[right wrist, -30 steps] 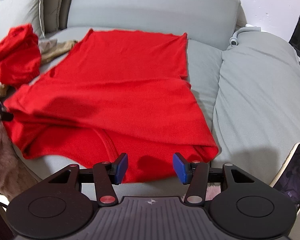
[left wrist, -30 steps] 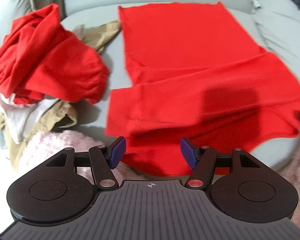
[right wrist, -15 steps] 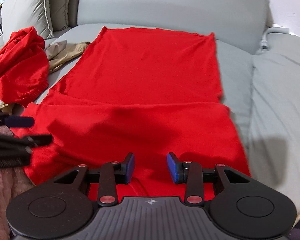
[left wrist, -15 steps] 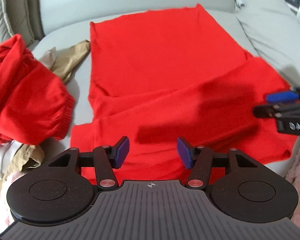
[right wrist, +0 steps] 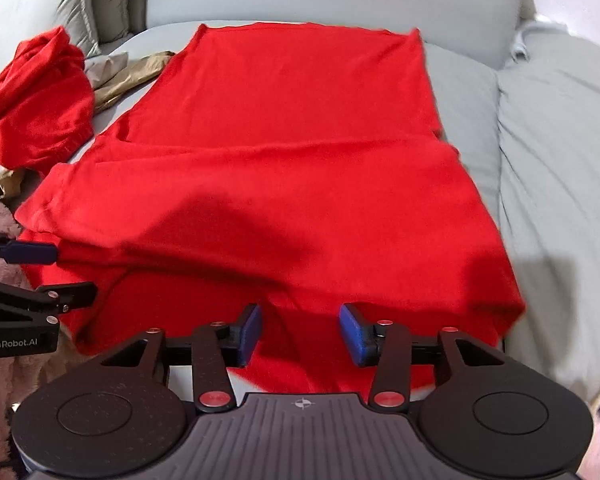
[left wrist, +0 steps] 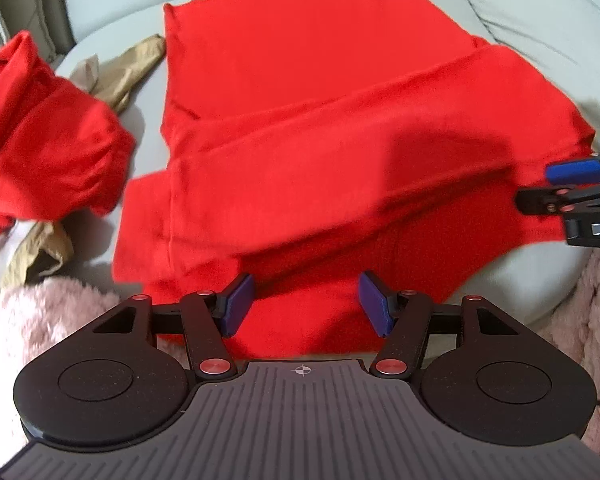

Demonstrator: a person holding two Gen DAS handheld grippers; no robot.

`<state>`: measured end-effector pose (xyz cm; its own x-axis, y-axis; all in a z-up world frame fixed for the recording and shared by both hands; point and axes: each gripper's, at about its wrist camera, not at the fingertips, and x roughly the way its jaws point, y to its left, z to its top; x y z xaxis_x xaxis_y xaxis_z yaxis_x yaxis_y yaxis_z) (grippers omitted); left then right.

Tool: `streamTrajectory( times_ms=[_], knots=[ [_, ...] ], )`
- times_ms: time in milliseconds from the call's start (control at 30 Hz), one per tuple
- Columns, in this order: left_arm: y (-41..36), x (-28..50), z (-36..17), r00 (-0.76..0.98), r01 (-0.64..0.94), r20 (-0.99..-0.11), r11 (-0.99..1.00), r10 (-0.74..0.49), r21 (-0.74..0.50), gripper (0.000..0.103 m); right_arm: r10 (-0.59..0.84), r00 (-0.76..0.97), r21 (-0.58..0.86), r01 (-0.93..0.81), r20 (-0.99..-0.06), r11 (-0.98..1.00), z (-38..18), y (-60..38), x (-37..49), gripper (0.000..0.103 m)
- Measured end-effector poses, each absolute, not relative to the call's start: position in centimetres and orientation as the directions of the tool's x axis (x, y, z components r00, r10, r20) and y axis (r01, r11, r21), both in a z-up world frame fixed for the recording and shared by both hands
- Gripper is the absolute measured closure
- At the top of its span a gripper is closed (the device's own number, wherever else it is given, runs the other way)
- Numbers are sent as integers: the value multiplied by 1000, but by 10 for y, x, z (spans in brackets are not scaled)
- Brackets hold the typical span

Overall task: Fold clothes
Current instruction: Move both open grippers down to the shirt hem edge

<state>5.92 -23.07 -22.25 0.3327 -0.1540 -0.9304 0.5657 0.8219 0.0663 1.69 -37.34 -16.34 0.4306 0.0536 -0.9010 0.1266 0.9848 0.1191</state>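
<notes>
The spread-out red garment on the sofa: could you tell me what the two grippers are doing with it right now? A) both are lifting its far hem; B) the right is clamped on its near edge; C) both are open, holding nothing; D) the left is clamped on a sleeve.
C: the left gripper and right gripper both show a wide gap between their blue pads, with the red garment lying flat on the grey sofa.
</notes>
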Motion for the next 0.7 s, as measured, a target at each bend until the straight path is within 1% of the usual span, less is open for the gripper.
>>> streamTrajectory(
  times_ms=[167,233,333,433,567,700],
  knots=[
    [-231,54,-221,272,576,-956,814,-106,74,39,29,367,79,122,-930,989,-155,-369,10,57],
    [-230,53,-216,272,582,-955,810,-116,67,39,39,369,88,116,-929,989,-149,-369,8,57],
    [-226,58,-203,275,575,-947,818,-169,21,39,63,403,111,98,-913,989,-132,-373,10,56],
    [-221,81,-186,300,537,-931,843,-207,-14,39,57,445,99,72,-894,993,-111,-380,28,53],
    [-216,117,-175,336,493,-918,870,-212,-20,39,48,481,82,49,-875,995,-91,-389,62,51],
    [-214,167,-173,360,462,-910,887,-207,-20,39,54,489,80,32,-870,996,-85,-406,104,49]
  ],
)
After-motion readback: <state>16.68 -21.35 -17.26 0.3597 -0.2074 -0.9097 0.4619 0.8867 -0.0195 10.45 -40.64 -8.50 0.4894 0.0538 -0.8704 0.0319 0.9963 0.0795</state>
